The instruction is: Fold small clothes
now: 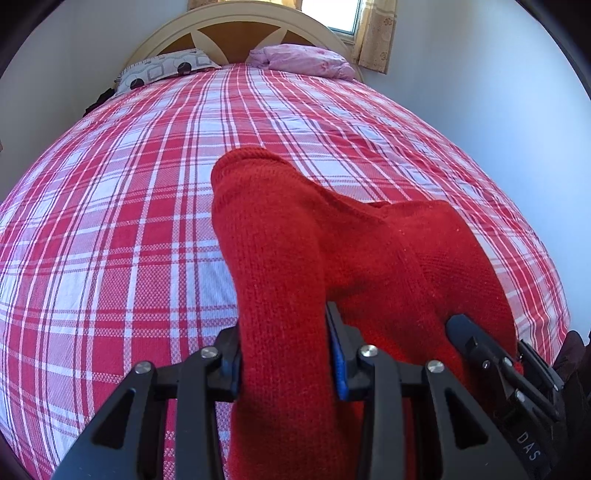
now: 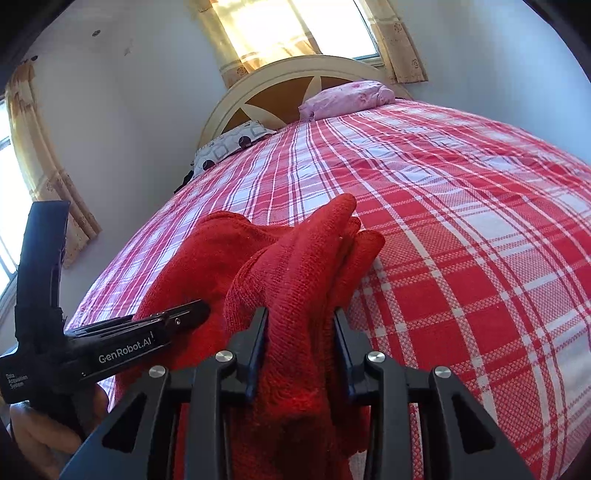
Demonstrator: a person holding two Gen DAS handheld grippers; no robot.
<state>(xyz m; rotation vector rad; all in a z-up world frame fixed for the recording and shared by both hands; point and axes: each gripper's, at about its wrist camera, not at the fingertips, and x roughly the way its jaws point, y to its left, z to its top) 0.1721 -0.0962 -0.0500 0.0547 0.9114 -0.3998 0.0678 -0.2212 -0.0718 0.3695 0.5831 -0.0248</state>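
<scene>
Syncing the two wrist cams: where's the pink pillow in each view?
Left wrist: pink pillow at top centre-right, against the headboard, right of the patterned pillow.
Right wrist: pink pillow upper centre-right, at the bed's far end.
Shared landmark: the headboard with its cream spokes, just left of the pillow in both views.

Bright daylight floods through the curtained window (image 2: pixel 295 33) — glare there, fisheye-bent, dark-cornered edges.
</scene>
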